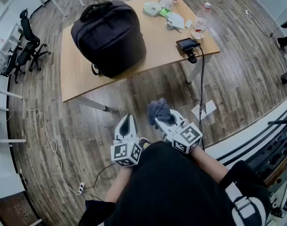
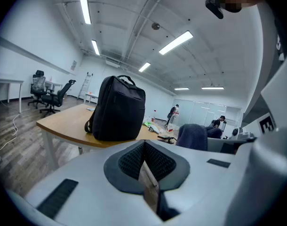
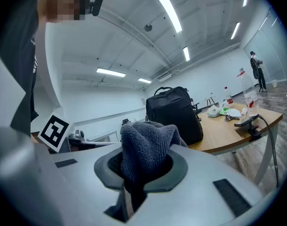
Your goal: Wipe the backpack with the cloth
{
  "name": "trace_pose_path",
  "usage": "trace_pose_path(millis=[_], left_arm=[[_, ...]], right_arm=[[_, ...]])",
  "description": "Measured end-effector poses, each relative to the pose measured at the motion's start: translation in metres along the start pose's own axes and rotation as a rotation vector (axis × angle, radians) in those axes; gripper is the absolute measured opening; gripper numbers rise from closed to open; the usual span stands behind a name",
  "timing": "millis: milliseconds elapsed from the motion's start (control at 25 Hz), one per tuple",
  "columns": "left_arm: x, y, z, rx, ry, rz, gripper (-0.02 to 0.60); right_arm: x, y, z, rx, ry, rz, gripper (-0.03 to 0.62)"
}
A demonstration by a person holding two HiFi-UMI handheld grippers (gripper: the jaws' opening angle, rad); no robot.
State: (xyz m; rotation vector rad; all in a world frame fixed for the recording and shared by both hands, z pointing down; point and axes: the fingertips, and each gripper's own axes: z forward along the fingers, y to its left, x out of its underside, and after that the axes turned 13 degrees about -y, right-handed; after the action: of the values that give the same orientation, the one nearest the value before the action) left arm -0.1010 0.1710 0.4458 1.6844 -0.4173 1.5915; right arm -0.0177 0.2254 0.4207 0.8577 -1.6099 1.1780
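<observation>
Black backpack [image 1: 108, 36], grey-blue cloth [image 1: 158, 110], tan wooden table [image 1: 157, 36].

One backpack [image 1: 108, 36], one cloth [image 1: 158, 109], one table [image 1: 164, 39], two hand-held grippers [image 1: 128, 120] [image 1: 161, 120]

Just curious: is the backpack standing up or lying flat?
Upright: the backpack stands on the table with its handle on top.

Bright, even light from ceiling strip lights [image 2: 175, 42]; strong fisheye bending at edges.
</observation>
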Motion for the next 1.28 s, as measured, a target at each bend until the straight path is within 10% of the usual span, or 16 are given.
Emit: trace_pose_path(millis=[1280], left_arm=[[-0.004, 0.082, -0.007, -0.007, 0.033, -0.091, 0.014]], right_arm=[[0.015, 0.025, 0.051, 0.082, 0.038, -0.112, 0.051]])
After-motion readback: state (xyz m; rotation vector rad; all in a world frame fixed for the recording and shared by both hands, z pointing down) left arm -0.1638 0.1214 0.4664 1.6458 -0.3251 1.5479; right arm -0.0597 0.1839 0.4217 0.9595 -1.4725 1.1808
